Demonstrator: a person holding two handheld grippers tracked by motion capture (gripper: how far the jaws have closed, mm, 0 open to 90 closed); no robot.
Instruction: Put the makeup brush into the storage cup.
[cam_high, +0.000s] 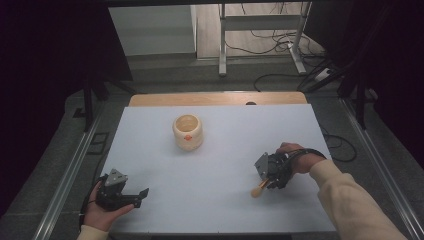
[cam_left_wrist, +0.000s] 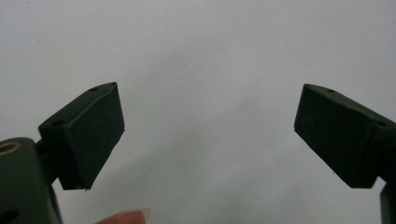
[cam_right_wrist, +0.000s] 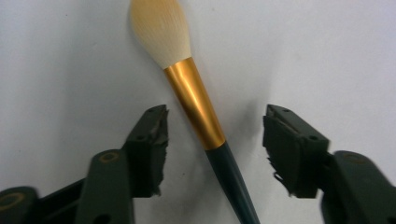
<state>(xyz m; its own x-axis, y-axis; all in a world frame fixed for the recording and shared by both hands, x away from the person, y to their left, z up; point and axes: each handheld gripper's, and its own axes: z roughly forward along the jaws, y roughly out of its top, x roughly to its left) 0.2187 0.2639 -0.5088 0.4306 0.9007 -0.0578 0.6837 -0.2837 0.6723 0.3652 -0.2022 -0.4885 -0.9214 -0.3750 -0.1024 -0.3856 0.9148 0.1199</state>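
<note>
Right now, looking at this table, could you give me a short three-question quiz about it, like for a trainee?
1. True or false: the right gripper has clamped the makeup brush.
2. What stands near the far middle of the white table?
A. a cream jar
B. a glass bottle
C. a metal tray
3. Fill in: the left gripper has ___ between its jaws.

Key:
1. False: the brush lies between its jaws, with gaps on both sides.
2. A, the cream jar.
3. Nothing.

Both tools low, jaws apart

Left tool (cam_high: 142, 194) rests in an upturned palm, jaws wide. Right tool (cam_right_wrist: 212, 140), gripped from above, points down with jaws half open, pads touching nothing.
</note>
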